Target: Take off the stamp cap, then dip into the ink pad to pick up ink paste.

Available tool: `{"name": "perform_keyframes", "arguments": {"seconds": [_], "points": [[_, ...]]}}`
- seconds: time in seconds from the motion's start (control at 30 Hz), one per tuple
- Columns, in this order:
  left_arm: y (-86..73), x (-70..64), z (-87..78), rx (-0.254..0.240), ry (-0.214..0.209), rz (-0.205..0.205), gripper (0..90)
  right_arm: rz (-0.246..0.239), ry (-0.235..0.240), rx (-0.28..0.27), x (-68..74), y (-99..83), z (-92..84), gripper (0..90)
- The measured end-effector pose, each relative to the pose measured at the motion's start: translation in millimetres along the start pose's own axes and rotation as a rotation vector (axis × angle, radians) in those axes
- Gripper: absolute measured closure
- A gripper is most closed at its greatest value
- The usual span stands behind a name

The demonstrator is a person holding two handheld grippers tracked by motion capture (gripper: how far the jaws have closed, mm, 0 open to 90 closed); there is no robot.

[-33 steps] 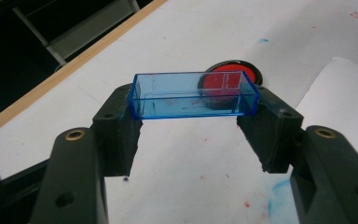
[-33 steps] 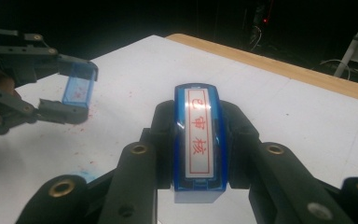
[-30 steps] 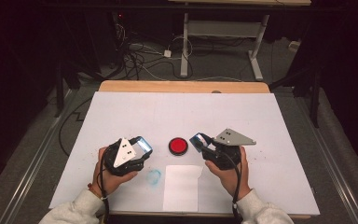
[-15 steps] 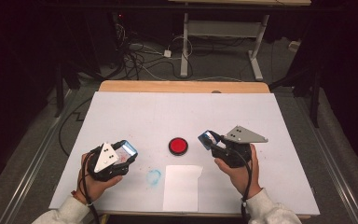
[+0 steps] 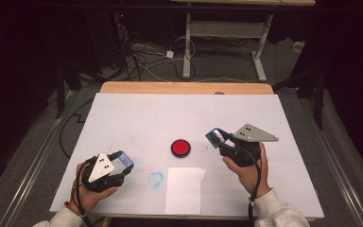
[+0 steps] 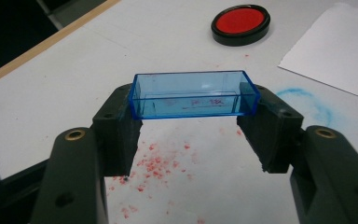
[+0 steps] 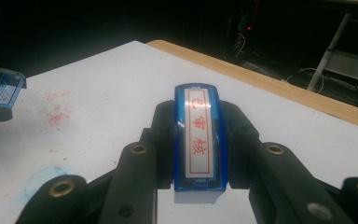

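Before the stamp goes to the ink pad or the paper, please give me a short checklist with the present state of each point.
1. Right gripper shut on the stamp: ok.
2. Left gripper shut on the blue cap, away from the stamp: ok.
3. Red ink pad uncovered: ok.
4. Paper sheet lies flat on the table: ok.
5. Stamp face inked: cannot tell.

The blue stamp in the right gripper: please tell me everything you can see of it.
The blue stamp is a long, narrow block of clear blue plastic. Its top face carries a white label with red characters inside a red frame. The right gripper clamps its two long sides, holding it above the white table sheet, apart from the red ink pad.
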State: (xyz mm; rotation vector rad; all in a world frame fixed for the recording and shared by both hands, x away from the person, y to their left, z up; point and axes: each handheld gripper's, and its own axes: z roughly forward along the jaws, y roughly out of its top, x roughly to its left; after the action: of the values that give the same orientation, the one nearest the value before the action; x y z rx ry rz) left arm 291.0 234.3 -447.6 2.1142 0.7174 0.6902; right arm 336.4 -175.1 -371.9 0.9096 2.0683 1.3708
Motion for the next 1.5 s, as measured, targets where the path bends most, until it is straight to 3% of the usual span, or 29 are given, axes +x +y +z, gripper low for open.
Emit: {"name": "perform_keyframes", "arguments": {"seconds": [0.2,0.6,0.73,0.97,1.5], "points": [[-1.0,-2.5,2.1,0.024,-0.010,0.011,39.3,-0.040,0.011,0.000,3.7,2.2,0.5,70.0],[-4.4,0.4,1.4,0.024,-0.012,-0.026,39.3,-0.042,0.044,0.010,10.8,9.7,14.1,69.9],[-3.8,0.9,0.2,0.019,-0.003,-0.010,39.3,-0.058,0.065,0.023,16.0,16.1,22.0,69.9],[-1.2,-2.2,0.1,0.030,-0.020,0.004,39.3,-0.087,0.105,0.088,23.2,23.8,46.8,69.9],[-2.8,-1.6,1.7,0.035,-0.024,0.003,39.3,-0.093,0.124,0.269,34.1,3.9,117.0,69.9]]}}
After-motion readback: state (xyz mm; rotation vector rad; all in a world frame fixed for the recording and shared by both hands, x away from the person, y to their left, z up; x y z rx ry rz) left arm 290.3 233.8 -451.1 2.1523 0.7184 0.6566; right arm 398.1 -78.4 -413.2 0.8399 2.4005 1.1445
